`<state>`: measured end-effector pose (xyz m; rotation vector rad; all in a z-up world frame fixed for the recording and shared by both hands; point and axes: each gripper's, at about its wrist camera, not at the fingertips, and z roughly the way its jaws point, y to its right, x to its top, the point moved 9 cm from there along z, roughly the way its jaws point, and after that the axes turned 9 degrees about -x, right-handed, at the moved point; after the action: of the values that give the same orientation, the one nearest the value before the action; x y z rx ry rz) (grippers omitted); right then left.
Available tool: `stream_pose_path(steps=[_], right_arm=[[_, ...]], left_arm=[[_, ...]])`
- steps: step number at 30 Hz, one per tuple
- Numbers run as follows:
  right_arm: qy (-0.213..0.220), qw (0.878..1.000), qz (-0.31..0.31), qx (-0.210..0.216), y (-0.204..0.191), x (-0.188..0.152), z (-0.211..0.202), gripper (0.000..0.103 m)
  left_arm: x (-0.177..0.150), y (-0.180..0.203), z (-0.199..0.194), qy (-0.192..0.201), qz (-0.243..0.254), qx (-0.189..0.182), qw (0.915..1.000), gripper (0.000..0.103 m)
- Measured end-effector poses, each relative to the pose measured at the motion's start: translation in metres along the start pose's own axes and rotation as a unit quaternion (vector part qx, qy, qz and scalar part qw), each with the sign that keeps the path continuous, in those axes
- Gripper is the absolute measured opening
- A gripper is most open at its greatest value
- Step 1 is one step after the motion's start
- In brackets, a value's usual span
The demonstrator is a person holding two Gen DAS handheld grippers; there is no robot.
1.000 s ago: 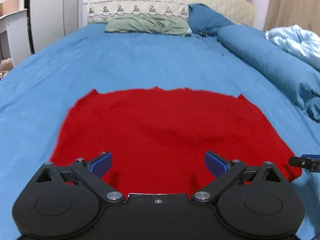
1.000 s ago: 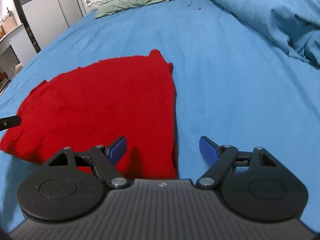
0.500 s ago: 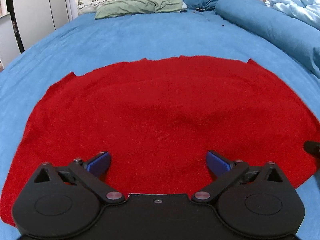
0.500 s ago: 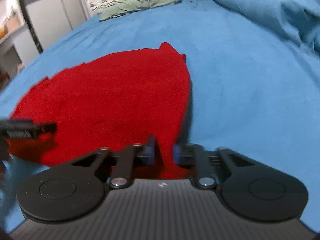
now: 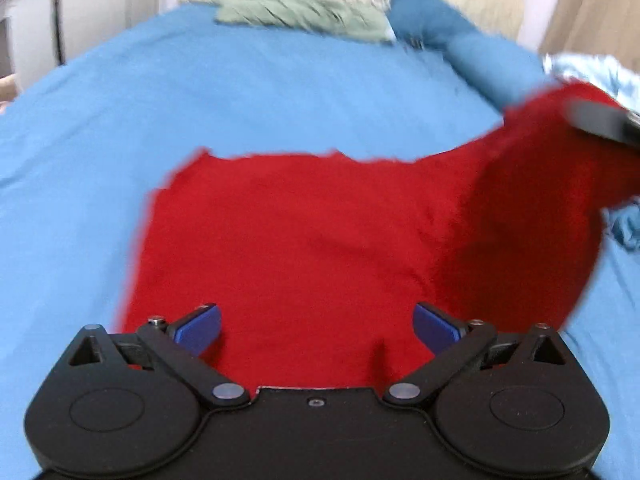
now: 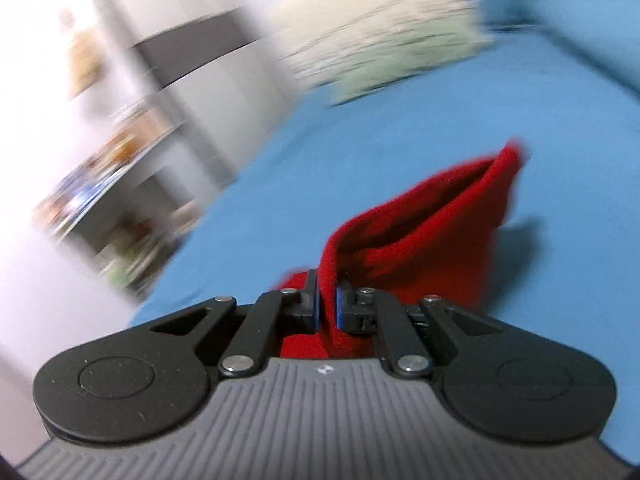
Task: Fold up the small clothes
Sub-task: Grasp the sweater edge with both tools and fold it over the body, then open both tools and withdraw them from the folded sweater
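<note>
The red garment (image 5: 304, 236) lies spread on the blue bed sheet (image 5: 248, 92), except its right-hand side, which is lifted off the bed in a hanging fold. The right claw (image 6: 328, 306) has its pads clamped narrow on that raised edge — red cloth shows between them. The left claw (image 5: 316, 328) hangs wide and empty over the near edge of the garment. A green pillow (image 5: 304, 14) lies at the head of the bed, blurred.
</note>
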<state>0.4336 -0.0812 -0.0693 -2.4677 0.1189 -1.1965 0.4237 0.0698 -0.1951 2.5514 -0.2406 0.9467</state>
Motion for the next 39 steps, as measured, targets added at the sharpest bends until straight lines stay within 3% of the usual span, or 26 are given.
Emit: stream_pose_path(steps=[2, 4, 7, 10, 11, 14, 18, 20, 23, 26, 30, 36, 39], right_arm=[[-0.035, 0.996, -0.05, 0.062, -0.055, -0.015, 0.028, 0.022], [-0.101, 0.986, -0.087, 0.101, -0.097, -0.05, 0.069, 0.022], [-0.203, 0.968, -0.13, 0.069, -0.121, -0.118, 0.136, 0.022], [-0.235, 0.959, -0.157, 0.03, -0.12, -0.153, 0.166, 0.026], [-0.23, 0.96, -0.154, 0.031, -0.119, -0.153, 0.166, 0.032], [-0.216, 0.964, -0.145, 0.05, -0.12, -0.138, 0.151, 0.076], [-0.129, 0.983, -0.115, 0.054, -0.098, -0.096, 0.101, 0.082], [-0.076, 0.992, -0.104, 0.007, -0.071, -0.08, 0.074, 0.087], [-0.02, 0.989, -0.127, -0.068, -0.021, -0.094, 0.031, 0.091], [-0.013, 0.978, -0.163, -0.131, 0.013, -0.133, 0.017, 0.091], [-0.026, 0.973, -0.161, -0.166, 0.033, -0.174, 0.028, 0.089], [-0.015, 0.968, -0.165, -0.187, 0.03, -0.195, 0.057, 0.088], [0.005, 0.973, -0.142, -0.182, 0.032, -0.185, 0.058, 0.088]], left_arm=[[-0.01, -0.019, -0.026, 0.012, -0.007, 0.002, 0.9999, 0.103], [-0.028, -0.04, -0.045, 0.012, -0.014, 0.009, 0.9998, 0.103], [-0.06, -0.062, -0.054, -0.009, -0.017, 0.018, 0.9996, 0.103], [-0.081, -0.075, -0.055, -0.023, -0.019, 0.024, 0.9993, 0.103], [-0.085, -0.078, -0.055, -0.023, -0.024, 0.017, 0.9993, 0.103], [-0.082, -0.08, -0.055, -0.008, -0.043, 0.001, 0.999, 0.103], [-0.073, -0.071, -0.057, 0.018, -0.052, -0.022, 0.9982, 0.103], [-0.068, -0.071, -0.056, 0.034, -0.058, -0.019, 0.9976, 0.103], [-0.063, -0.076, -0.053, 0.051, -0.086, -0.022, 0.9947, 0.103], [-0.057, -0.079, -0.048, 0.055, -0.105, -0.024, 0.9927, 0.103], [-0.056, -0.079, -0.041, 0.05, -0.105, -0.012, 0.9931, 0.103], [-0.057, -0.08, -0.039, 0.049, -0.107, -0.006, 0.993, 0.103], [-0.056, -0.079, -0.039, 0.053, -0.106, -0.007, 0.9929, 0.103]])
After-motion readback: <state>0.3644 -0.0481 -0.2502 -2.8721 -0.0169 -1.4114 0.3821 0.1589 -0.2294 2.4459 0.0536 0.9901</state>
